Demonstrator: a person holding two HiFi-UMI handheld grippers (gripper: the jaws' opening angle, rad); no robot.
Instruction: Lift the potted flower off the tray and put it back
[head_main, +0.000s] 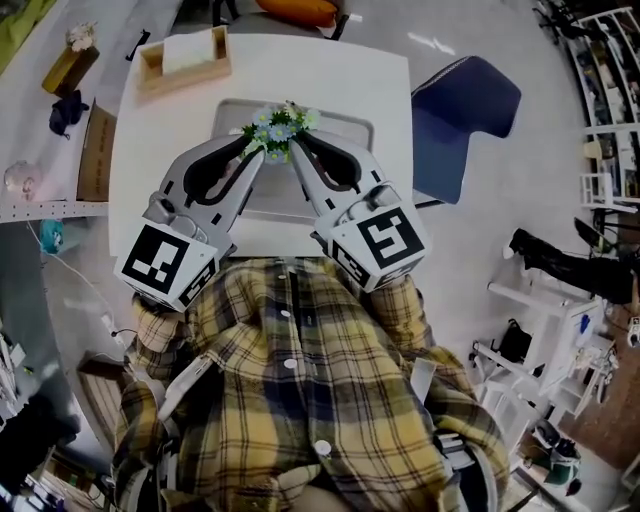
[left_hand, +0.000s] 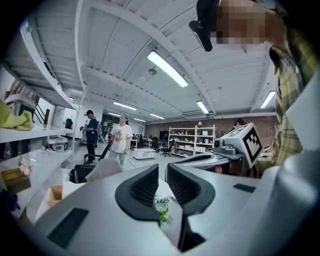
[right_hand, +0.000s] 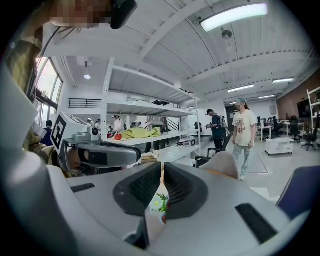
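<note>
Left tool (left_hand: 162, 170): jaws slightly apart, nothing clamped. Right tool (right_hand: 162, 167): jaws together, empty. Potted flower (head_main: 277, 128) shows between both tool tips; contact indeterminate.

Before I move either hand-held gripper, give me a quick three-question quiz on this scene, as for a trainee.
1. Whose jaws stand closer together: the left hand-held gripper or the right hand-held gripper?
2. In the head view, what shows between their tips? A) potted flower B) mug C) book
3. True or false: the wooden box sits on the tray.
Key: 1 right; 2 A; 3 false, it stands on the table beyond the tray.
</note>
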